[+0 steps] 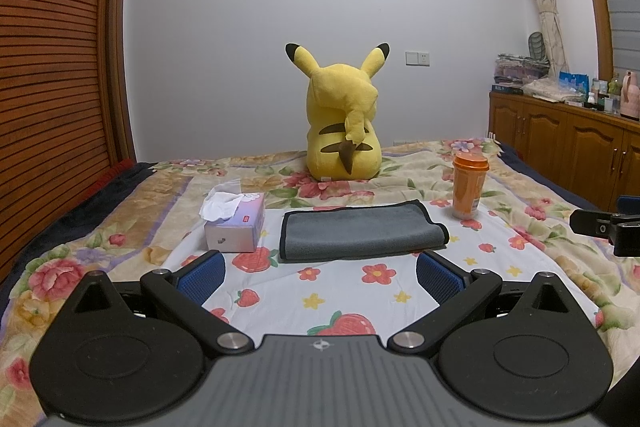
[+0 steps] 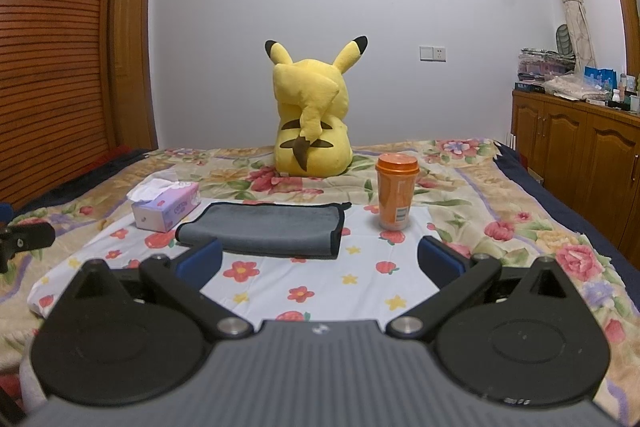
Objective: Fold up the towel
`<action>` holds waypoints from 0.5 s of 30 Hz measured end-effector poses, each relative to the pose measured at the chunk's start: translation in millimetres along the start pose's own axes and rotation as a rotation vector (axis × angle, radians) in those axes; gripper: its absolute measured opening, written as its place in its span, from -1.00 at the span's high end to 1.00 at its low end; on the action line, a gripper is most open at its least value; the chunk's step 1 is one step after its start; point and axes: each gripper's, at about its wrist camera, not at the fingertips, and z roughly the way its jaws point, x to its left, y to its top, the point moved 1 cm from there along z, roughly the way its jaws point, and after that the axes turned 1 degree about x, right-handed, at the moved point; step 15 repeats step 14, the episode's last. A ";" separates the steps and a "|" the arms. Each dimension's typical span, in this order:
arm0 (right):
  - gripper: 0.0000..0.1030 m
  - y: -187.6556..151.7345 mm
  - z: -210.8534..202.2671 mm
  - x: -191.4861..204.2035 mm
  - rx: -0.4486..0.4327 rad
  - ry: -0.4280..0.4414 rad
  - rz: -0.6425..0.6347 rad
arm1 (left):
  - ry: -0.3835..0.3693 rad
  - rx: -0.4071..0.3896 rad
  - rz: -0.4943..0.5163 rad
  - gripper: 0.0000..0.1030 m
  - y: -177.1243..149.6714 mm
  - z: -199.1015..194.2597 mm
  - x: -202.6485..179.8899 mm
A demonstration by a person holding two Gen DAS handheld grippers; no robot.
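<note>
A grey towel (image 1: 360,231) with a dark edge lies folded flat on a white flowered cloth (image 1: 340,291) on the bed; it also shows in the right wrist view (image 2: 272,229). My left gripper (image 1: 320,277) is open and empty, just short of the towel's near edge. My right gripper (image 2: 320,263) is open and empty, near the towel's right near corner. Part of the right gripper shows at the right edge of the left wrist view (image 1: 608,227).
A tissue box (image 1: 236,223) stands left of the towel, an orange cup (image 1: 469,185) to its right. A yellow plush toy (image 1: 342,119) sits behind. A wooden cabinet (image 1: 560,139) runs along the right; a slatted wooden door (image 1: 52,67) is on the left.
</note>
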 end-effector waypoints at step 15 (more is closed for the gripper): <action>-1.00 -0.1 0.0 0.6 0.000 0.000 -0.001 | 0.002 -0.002 -0.003 -1.00 0.9 -0.7 0.6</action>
